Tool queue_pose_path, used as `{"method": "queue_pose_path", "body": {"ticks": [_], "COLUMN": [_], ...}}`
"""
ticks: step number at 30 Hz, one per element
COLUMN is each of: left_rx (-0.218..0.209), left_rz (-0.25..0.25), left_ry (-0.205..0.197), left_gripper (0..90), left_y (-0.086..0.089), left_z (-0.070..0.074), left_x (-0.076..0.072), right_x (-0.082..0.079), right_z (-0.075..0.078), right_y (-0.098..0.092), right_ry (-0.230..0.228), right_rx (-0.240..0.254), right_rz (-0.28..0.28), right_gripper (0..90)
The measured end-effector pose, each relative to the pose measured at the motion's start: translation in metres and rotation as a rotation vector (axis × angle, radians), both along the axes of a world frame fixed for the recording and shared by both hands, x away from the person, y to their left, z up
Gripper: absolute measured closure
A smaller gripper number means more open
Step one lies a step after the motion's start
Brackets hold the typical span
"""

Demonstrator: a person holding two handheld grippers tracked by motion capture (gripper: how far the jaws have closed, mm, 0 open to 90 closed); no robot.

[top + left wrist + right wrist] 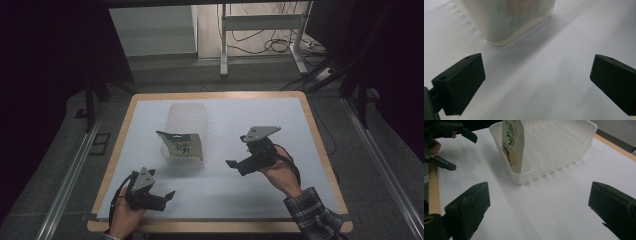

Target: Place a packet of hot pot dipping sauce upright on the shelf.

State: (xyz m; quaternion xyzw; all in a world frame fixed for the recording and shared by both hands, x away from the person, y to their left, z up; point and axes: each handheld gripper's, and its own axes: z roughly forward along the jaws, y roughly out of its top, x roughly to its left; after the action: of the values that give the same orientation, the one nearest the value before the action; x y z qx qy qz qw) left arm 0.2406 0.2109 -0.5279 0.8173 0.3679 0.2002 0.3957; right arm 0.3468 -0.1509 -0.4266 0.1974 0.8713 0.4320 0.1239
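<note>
From above, my left hand (pixel 125 212) comes in at the near left corner of the table (pixel 320 150), palm under my left gripper (pixel 167 196), which lies low over the white surface and points right and a little away from me. My right hand (pixel 282 175), in a plaid sleeve (pixel 315 217), reaches in from the near right and turns my right gripper (pixel 231 164) leftward toward the clear plastic bin (pixel 187 120). The bin sits mid-table between the two grippers, and a green-and-white pouch (pixel 182 145) stands tilted at its near end.

In the left gripper view, my jaws stand wide apart with nothing between them, just bare white table. A rounded corner of the bin (pixel 509 22) is ahead and to the left, apart from the jaws.

In the right gripper view, my jaws are again spread wide and hold nothing. Beyond them the bin (pixel 559 152) shows its ribbed wall, the pouch (pixel 512 145) upright inside against the near end. My left gripper (pixel 461 147) shows at the upper left, its jaws parted.
</note>
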Motion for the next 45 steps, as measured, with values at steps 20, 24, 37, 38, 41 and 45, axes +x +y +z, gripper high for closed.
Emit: {"method": "queue_pose_path", "body": {"ticks": [20,24,37,38,41,45], "left_rx": [0.005,0.004,-0.003,-0.002,-0.002,0.001], "left_rz": [0.001,0.003,0.008,0.009,0.009,0.010], "left_ry": [-0.004,-0.004,-0.007,-0.007,-0.007,-0.007], "left_gripper": [0.0,0.0,0.0,0.0,0.0,0.0], "left_y": [0.000,0.000,-0.001,0.000,0.000,0.000], "left_z": [0.000,0.000,0.000,0.000,0.000,0.000], "left_x": [0.000,0.000,0.000,0.000,0.000,0.000], "right_x": [-0.010,-0.012,-0.015,-0.015,-0.017,-0.021], "right_z": [-0.007,-0.010,-0.024,-0.025,-0.025,-0.025], "right_y": [-0.029,-0.034,-0.049,-0.050,-0.054,-0.060], "right_ry": [0.000,0.010,0.045,0.048,0.046,0.038], "right_rx": [-0.001,-0.001,-0.014,-0.016,-0.015,-0.023], "right_rz": [-0.068,-0.079,-0.113,-0.117,-0.128,-0.146], "right_gripper": [2.8,2.3,1.1,1.0,0.5,0.0]}}
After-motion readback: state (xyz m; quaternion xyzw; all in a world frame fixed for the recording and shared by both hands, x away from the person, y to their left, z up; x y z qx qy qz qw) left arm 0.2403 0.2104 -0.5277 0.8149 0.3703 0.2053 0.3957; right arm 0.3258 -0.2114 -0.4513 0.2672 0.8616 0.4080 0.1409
